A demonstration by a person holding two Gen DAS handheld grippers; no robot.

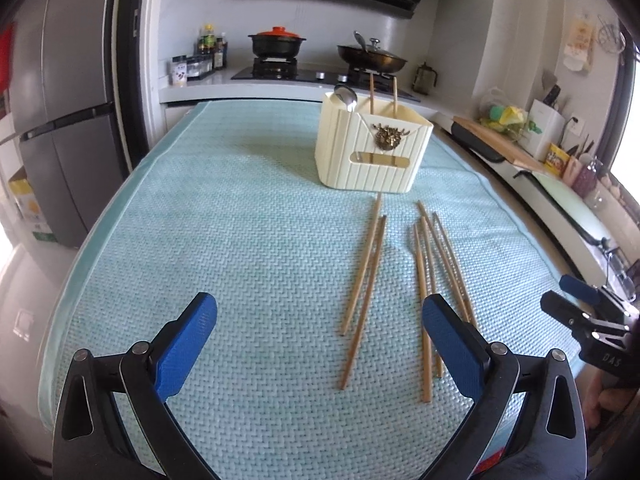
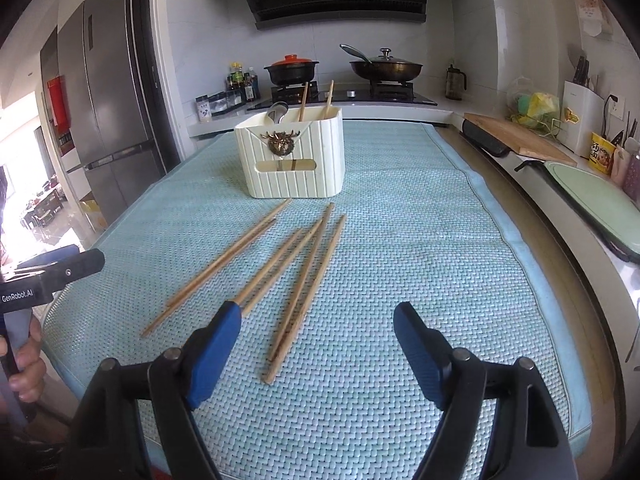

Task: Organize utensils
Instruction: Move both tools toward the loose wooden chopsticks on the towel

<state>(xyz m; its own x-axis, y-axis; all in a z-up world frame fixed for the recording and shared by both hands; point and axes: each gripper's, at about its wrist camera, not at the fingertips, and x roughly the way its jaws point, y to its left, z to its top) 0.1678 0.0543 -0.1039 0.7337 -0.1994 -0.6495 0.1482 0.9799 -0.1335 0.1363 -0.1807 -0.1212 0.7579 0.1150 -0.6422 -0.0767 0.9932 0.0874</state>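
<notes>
**Six chopsticks loose on the mat, both grippers open and empty**

Six wooden chopsticks lie flat on the light blue woven mat (image 1: 224, 216). They form a loose pair (image 1: 362, 280) and a loose group of four (image 1: 434, 264), the two sets a little apart.

Left gripper (image 1: 320, 344): jaws wide, nothing between the pads. The pair's near ends lie in the gap between the jaws, toward the right-hand finger; the group of four runs past that finger (image 1: 452, 344), which hides part of it. Contact with the mat cannot be told.

Right gripper (image 2: 318, 348): jaws wide too, holding nothing. The near ends of two sticks from the group of four (image 2: 304, 276) reach into the gap just ahead of its left-hand finger (image 2: 216, 348); the other two run up to that finger's tip. The pair (image 2: 216, 268) lies outside the jaws, to their left.

Beyond the sticks, straight ahead of both jaws, stands a cream ribbed utensil holder (image 2: 294, 156) with a metal emblem on its front. Two chopsticks (image 2: 316, 98) stand upright in it, and a metal spoon (image 2: 278, 112) too.

A hand (image 2: 24, 364) grips the left tool's handle at the edge of the right wrist view. Behind the mat a stove (image 2: 344, 94) carries a red-lidded pot (image 2: 292, 68) and a lidded wok (image 2: 386, 66). A grey fridge (image 2: 108, 92) stands far left.
</notes>
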